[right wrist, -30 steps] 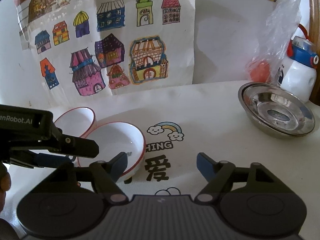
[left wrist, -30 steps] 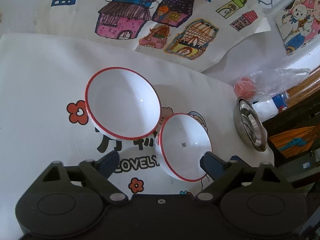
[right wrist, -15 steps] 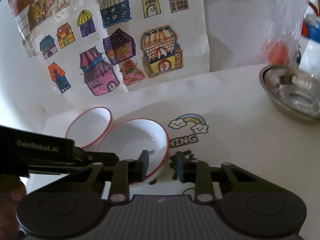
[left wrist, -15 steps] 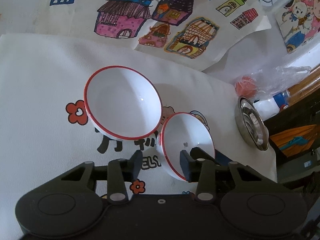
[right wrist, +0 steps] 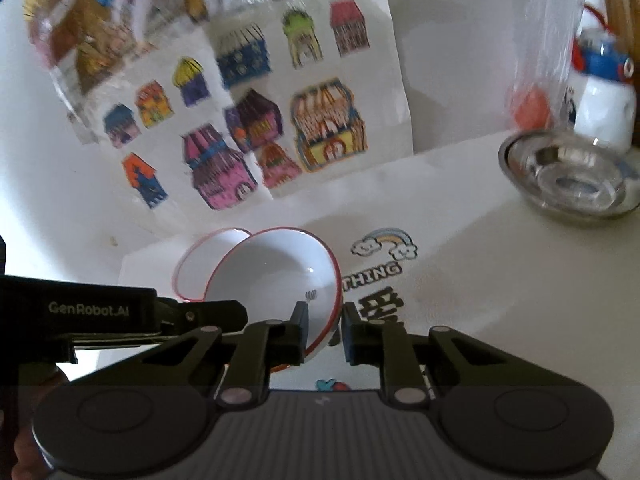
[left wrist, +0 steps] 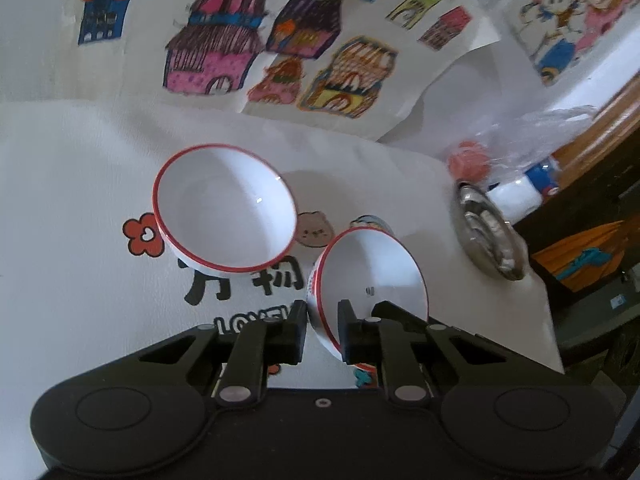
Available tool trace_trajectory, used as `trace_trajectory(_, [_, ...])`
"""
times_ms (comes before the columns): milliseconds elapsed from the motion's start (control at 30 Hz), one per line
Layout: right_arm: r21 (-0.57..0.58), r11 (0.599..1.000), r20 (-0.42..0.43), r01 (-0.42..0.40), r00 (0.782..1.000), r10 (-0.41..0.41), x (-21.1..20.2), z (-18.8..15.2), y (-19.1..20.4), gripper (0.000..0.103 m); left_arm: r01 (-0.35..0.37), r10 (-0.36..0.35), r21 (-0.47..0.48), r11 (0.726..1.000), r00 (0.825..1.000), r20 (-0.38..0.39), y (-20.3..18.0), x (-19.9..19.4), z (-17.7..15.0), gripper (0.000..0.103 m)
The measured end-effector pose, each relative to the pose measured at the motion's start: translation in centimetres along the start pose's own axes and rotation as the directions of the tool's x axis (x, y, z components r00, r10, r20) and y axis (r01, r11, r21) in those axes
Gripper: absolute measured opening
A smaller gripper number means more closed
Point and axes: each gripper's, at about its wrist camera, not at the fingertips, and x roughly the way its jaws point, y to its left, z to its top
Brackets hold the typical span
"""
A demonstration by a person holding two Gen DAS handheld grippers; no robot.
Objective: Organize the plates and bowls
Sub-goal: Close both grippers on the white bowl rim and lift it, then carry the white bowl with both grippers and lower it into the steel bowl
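Two white bowls with red rims are here. My left gripper [left wrist: 322, 322] is shut on the rim of the small bowl [left wrist: 372, 276], which is tilted and lifted off the cloth. The large bowl [left wrist: 226, 212] also looks raised and tilted. My right gripper [right wrist: 325, 330] is shut on the rim of the large bowl [right wrist: 276, 276]. The small bowl [right wrist: 204, 264] shows behind it to the left, with the left gripper's body [right wrist: 100, 312] beside it.
A steel bowl [right wrist: 568, 178] sits at the table's right side, also in the left wrist view [left wrist: 488, 236]. A plastic bag with a red thing [right wrist: 532, 104] and a white-blue bottle [right wrist: 600, 96] stand behind it. House drawings [right wrist: 260, 120] hang on the wall. A printed white cloth [left wrist: 80, 280] covers the table.
Both grippers closed from wide open onto bowl rims. The left one took the small bowl and the right one the large bowl; both bowls are tilted and lifted, and the bowls moved apart.
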Motion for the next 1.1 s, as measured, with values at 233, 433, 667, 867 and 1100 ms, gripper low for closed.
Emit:
trace_trajectory(233, [-0.034,0.999,0.052,-0.008,0.999,0.010,-4.9,-0.7,3.2,0.020,0.043,-0.046,0.044,0.998,0.996,0.072,-1.4,-5.5,-1.0,0.016])
trace_trajectory(433, [-0.055,0.998,0.056,-0.027,0.998,0.030,-8.4,-2.4,5.9,0.020,0.061,-0.069,0.074,0.995,0.991,0.116,-1.7,-10.5,-3.1,0.016])
trace_trajectory(667, [-0.088,0.995,-0.009,-0.041,0.999,0.041,-10.5,-5.4,8.2,0.020,0.059,-0.069,0.086,0.995,0.991,0.117,-0.6,-14.1,-6.4,0.016])
trace_trajectory(867, [-0.110,0.993,-0.070,-0.052,0.997,0.044,-11.0,-8.1,9.2,0.020,0.052,-0.060,0.091,0.994,0.994,0.086,0.8,-15.6,-9.4,0.016])
trace_trajectory(1100, [-0.143,0.988,-0.155,-0.066,0.987,0.044,-10.4,-10.2,10.1,0.021,0.018,-0.023,0.115,0.993,0.999,0.042,2.1,-16.4,-11.8,0.017])
